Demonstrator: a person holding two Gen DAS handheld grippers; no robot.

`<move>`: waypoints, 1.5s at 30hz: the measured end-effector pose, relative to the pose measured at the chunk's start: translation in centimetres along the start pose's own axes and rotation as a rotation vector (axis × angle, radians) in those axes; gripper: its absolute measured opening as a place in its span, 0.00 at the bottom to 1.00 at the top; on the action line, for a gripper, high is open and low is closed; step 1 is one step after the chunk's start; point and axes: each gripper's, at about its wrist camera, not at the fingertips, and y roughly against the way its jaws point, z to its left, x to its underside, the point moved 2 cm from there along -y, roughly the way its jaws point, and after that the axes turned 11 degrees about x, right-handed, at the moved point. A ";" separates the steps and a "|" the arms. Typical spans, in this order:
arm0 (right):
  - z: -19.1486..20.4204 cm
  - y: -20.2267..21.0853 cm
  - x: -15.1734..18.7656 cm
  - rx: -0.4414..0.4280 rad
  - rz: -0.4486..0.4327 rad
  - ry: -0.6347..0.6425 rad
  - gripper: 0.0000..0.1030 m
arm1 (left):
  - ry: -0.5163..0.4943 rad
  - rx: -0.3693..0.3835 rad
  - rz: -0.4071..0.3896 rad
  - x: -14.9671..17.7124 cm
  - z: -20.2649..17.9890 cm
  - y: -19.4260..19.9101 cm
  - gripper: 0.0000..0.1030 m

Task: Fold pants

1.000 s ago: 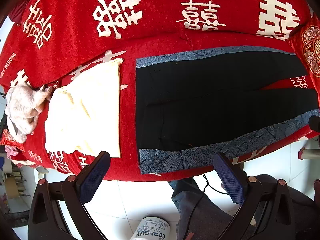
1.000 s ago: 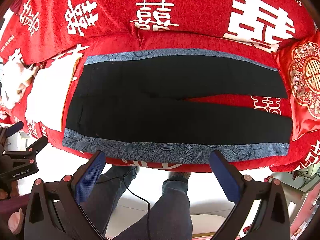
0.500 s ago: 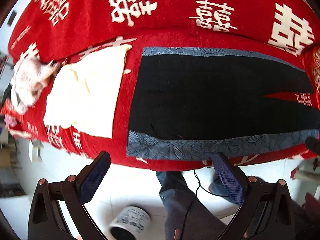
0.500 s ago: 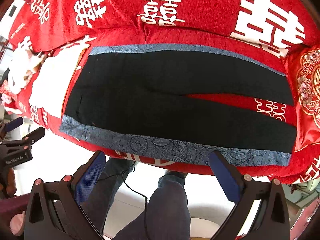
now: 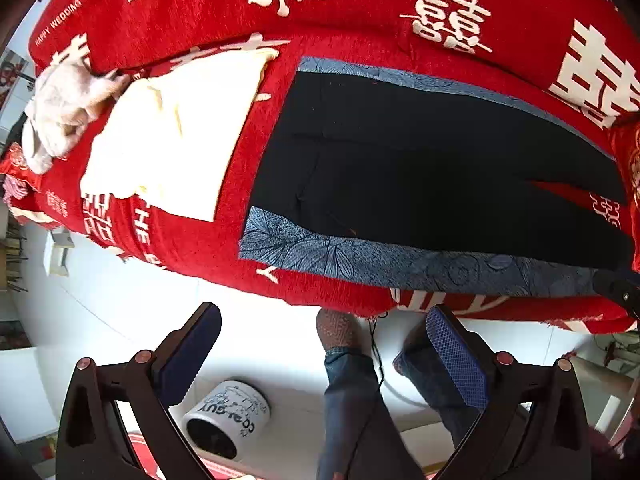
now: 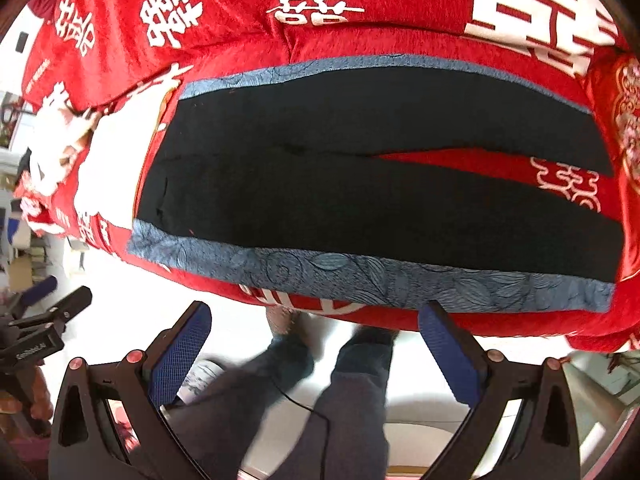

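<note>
Red plush sofa cover [image 5: 360,24] with white characters fills both views, its edges cut off by the fisheye rim. Black pants [image 6: 360,184] with blue patterned side bands are spread flat across it; the far cuff is hidden at three o'clock. Cream cloth [image 5: 172,132] is laid beside the waistband at nine o'clock. Left gripper [image 5: 324,356] and right gripper [image 6: 314,354] are held wide apart, empty, above the floor.

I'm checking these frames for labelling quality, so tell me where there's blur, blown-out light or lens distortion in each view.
Left wrist view: fisheye bends the red sofa cover; the cream cloth is overexposed; the black pants are sharp. Right wrist view: the person's legs are motion-smeared, the white floor glares, and the pants show almost no detail in their dark fabric.
</note>
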 end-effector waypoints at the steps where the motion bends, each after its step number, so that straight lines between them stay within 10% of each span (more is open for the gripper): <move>1: 0.1 -0.3 0.0 -0.004 -0.002 -0.012 1.00 | 0.001 0.001 0.007 -0.2 0.3 -0.7 1.00; 17: 9.0 -13.8 3.5 -0.479 0.077 -0.204 1.00 | 0.055 0.172 -0.010 -0.3 7.6 -11.8 1.00; 25: 11.9 -19.9 5.2 -0.579 0.044 -0.300 0.98 | 0.025 0.321 -0.060 -1.4 11.1 -13.9 1.00; 27: 11.5 -21.2 5.0 -0.606 0.053 -0.367 0.89 | 0.058 0.344 -0.043 -0.8 11.3 -14.7 1.00; 32: 10.9 -23.4 4.4 -0.700 0.106 -0.504 0.21 | 0.204 0.431 -0.008 1.1 11.4 -16.5 1.00; 34: 11.2 -22.2 3.6 -0.705 0.063 -0.464 0.19 | 0.294 0.486 -0.014 0.7 11.8 -17.0 1.00; 38: 12.2 -19.6 3.0 -0.710 0.012 -0.342 0.18 | 0.428 0.552 -0.067 -1.6 12.0 -17.3 1.00; 41: 12.0 -18.9 3.2 -0.704 0.019 -0.263 0.21 | 0.401 0.502 -0.015 -3.0 11.0 -19.1 0.56; 42: 11.7 -18.9 3.4 -0.690 0.029 -0.262 0.22 | 0.395 0.494 0.007 -3.1 10.7 -19.6 0.55; 45: 8.9 -19.3 4.3 -0.637 0.030 -0.314 0.60 | 0.338 0.485 -0.020 -3.3 10.0 -19.0 0.55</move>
